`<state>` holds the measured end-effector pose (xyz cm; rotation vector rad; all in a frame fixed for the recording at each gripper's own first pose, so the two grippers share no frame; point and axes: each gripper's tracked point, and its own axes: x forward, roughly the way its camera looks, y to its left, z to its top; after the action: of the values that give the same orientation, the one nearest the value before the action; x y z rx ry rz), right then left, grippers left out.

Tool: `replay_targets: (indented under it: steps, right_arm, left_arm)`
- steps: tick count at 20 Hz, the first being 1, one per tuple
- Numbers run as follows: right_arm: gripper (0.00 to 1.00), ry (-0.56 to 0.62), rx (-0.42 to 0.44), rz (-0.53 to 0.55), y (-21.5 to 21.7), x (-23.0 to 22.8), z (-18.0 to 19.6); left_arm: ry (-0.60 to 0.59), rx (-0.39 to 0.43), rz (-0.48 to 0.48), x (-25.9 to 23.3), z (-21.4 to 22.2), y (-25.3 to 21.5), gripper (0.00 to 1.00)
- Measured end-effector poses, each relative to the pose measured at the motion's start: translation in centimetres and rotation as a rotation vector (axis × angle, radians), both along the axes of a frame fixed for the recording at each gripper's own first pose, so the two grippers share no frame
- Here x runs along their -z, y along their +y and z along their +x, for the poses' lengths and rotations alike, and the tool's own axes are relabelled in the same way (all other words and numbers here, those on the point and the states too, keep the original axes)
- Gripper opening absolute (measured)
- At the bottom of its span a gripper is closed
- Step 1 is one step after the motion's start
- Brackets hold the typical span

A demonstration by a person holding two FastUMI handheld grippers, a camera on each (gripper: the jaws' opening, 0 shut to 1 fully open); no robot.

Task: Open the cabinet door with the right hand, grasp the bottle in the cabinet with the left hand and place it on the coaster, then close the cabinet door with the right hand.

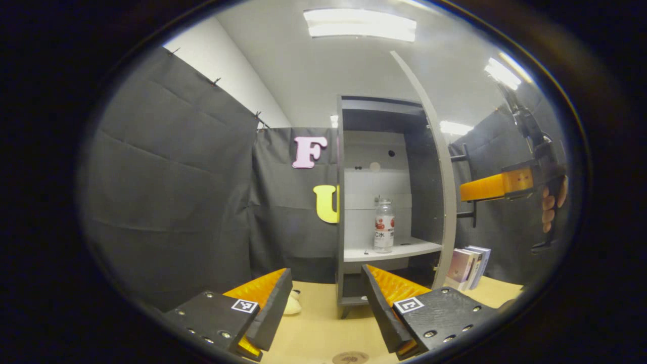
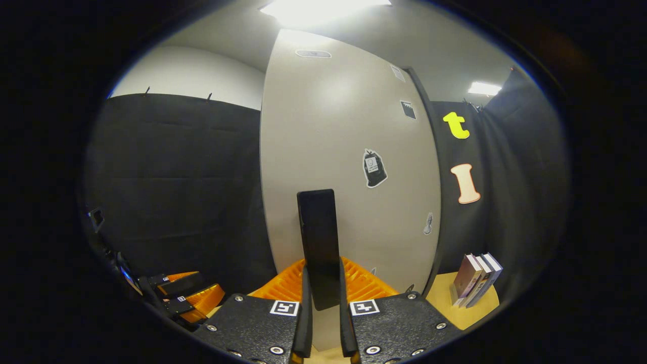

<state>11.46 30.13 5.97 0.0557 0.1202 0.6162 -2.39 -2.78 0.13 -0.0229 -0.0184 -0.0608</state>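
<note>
One clear bottle (image 1: 384, 225) w/ red-white label, pale cap, upright on cabinet (image 1: 376, 151) shelf, frame center. Cabinet door (image 2: 349, 151) swung open. Left gripper (image 1: 327, 308) wide apart, empty. Right gripper (image 2: 323, 298) clamped on door's dark handle (image 2: 318, 242). Coaster (image 1: 350, 358) bottom edge on tabletop (image 1: 318, 328).

table (image 1: 323, 323): cabinet (image 1: 349, 202), books (image 1: 470, 268), coaster (image 1: 350, 358) | cabinet shelf (image 1: 404, 248): bottle (image 1: 384, 226) upright

Ceiling light panels (image 1: 360, 24) glare brightly overhead; both views are sharp but strongly bowed at their edges
</note>
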Motion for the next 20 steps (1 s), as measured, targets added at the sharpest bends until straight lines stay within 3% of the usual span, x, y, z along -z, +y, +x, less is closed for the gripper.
replay_targets:
  steps: [13, 20]
  right_arm:
    - [0.20, -0.013, 0.097, -0.010, -5.4, -0.3, -0.8]
    - [0.21, -0.032, 0.170, -0.046, -8.3, 0.1, -0.7]
  left_arm:
    - [-0.004, 0.106, -0.023, 0.5, 1.6, -4.0, 0.78]
    - [-0.006, 0.144, -0.030, 0.5, 1.9, -5.9, 0.86]
